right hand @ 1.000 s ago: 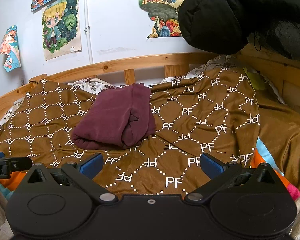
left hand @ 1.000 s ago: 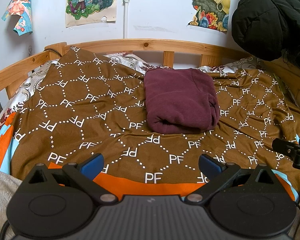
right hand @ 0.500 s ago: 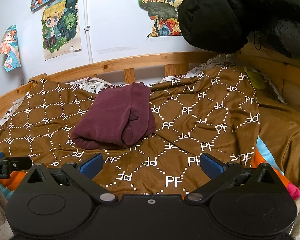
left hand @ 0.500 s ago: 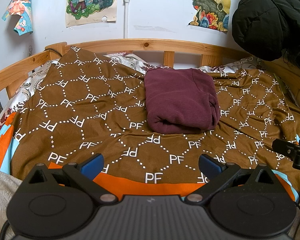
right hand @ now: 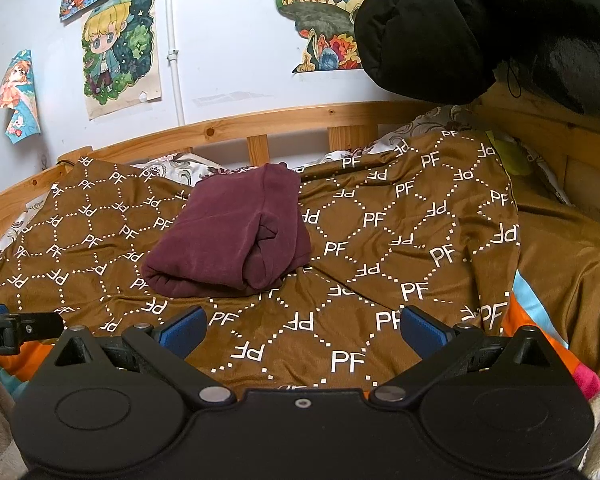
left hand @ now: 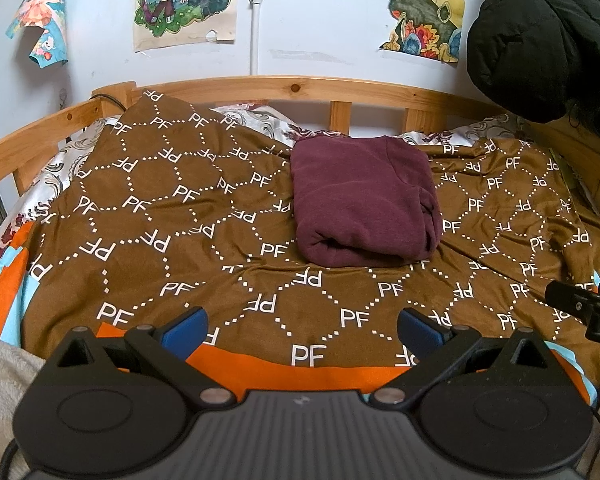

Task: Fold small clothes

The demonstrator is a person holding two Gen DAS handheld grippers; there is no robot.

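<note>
Wooden bed frame: holds a brown PF-patterned blanket spread across the mattress. Black padded jacket: hangs at the right, overlapping the frame's corner. Maroon garment: folded into a compact bundle, lying mid-blanket toward the headboard, untouched. Left gripper: jaws spread wide, empty, low over the blanket's near edge. Right gripper: likewise spread, empty, well apart from the garment. Wall posters: cartoon prints above the headboard.
</note>
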